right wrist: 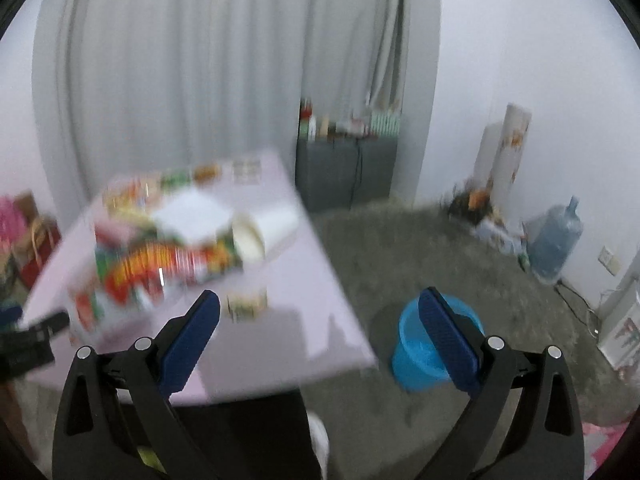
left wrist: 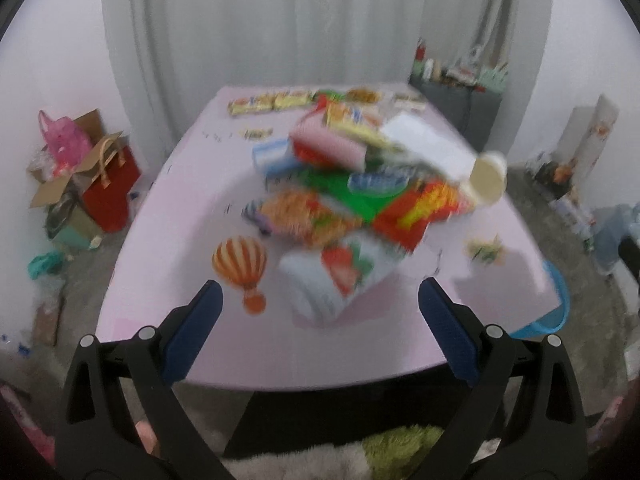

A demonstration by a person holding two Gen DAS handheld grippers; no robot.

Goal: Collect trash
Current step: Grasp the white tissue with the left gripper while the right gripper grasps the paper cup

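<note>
A heap of colourful snack wrappers and cartons [left wrist: 344, 192] lies on the pink table [left wrist: 168, 240], with a white paper cup [left wrist: 484, 182] on its side at the right of the heap. My left gripper [left wrist: 320, 300] is open and empty, above the table's near edge, short of a strawberry carton [left wrist: 340, 276]. The heap [right wrist: 160, 256] and cup [right wrist: 260, 228] also show in the right wrist view. My right gripper [right wrist: 320, 308] is open and empty over the table's right corner. A blue bucket [right wrist: 424, 352] stands on the floor beside the table. Both views are blurred.
A row of small packets [left wrist: 272, 102] lies at the table's far edge. Bags and a cardboard box [left wrist: 80, 168] stand on the floor at the left. A grey cabinet [right wrist: 344, 172] is behind the table; a water jug [right wrist: 556, 240] is by the right wall.
</note>
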